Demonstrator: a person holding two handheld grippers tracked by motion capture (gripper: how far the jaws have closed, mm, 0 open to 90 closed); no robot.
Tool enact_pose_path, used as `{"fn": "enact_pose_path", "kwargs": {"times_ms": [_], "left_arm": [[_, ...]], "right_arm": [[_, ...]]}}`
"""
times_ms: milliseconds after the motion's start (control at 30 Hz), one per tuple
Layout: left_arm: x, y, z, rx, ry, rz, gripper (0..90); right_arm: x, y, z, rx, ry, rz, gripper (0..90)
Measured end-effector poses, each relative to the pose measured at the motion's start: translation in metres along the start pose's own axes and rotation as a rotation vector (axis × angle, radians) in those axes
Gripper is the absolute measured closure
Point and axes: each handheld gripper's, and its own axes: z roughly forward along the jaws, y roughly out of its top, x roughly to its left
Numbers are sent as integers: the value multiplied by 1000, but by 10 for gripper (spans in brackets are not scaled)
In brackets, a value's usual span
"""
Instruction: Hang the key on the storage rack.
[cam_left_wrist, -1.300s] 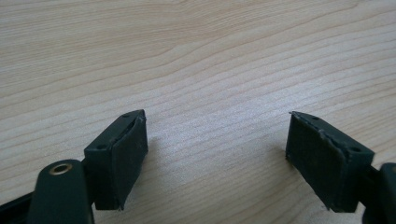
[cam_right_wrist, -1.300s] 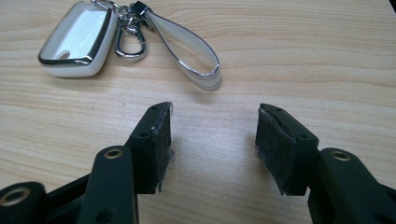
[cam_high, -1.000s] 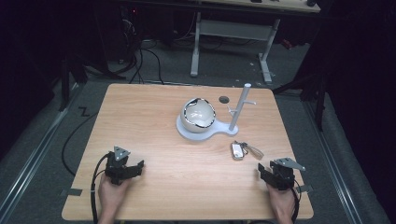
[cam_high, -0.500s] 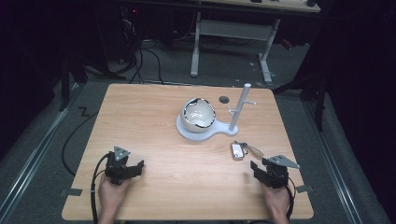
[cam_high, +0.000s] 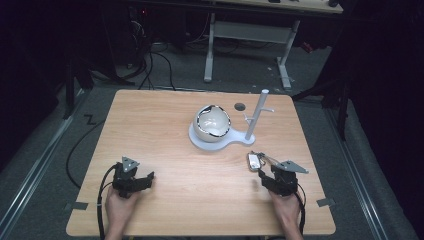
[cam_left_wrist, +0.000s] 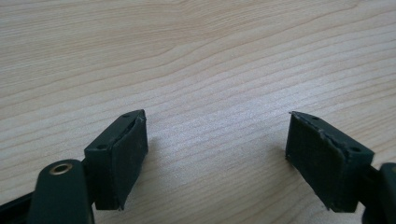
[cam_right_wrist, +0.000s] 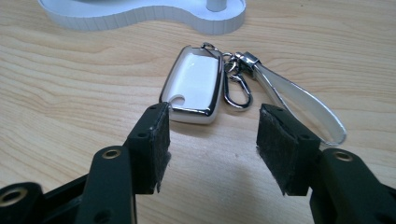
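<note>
A white key fob (cam_right_wrist: 193, 89) with a chrome rim lies flat on the wooden table (cam_high: 165, 135), a clip and pale strap (cam_right_wrist: 299, 105) trailing from it. My right gripper (cam_right_wrist: 212, 144) stands open just short of the key fob's near end, nothing between its jaws; from above the right gripper (cam_high: 264, 177) sits right behind the key fob (cam_high: 253, 160). My left gripper (cam_left_wrist: 217, 149) is open over bare wood, and the left gripper (cam_high: 145, 181) rests at the table's front left. Beyond stands a white base (cam_high: 210, 142) carrying a white bowl (cam_high: 212, 123) and an upright peg post (cam_high: 259, 114).
A small dark hole (cam_high: 240, 106) marks the table behind the bowl. The white base's curved edge (cam_right_wrist: 140, 16) lies just past the key fob. Table edges run close to both hands; a desk frame (cam_high: 250, 35) stands on the floor beyond.
My right gripper has moved left and forward toward the key fob, ending with its open jaws just behind it. The left gripper has stayed put.
</note>
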Motion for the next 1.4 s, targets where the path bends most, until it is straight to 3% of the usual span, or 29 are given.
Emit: {"fn": "enact_pose_path", "kwargs": {"times_ms": [300, 700, 1067, 1400], "left_arm": [[0, 0, 0, 0, 0, 0, 213], [0, 0, 0, 0, 0, 0, 213], [0, 0, 0, 0, 0, 0, 213], [0, 0, 0, 0, 0, 0, 213]], "right_arm": [[11, 11, 19, 35, 4, -34, 421], [15, 13, 34, 64, -2, -32, 431], [22, 25, 52, 114, -35, -61, 411], [23, 32, 64, 105, -49, -33, 418]]}}
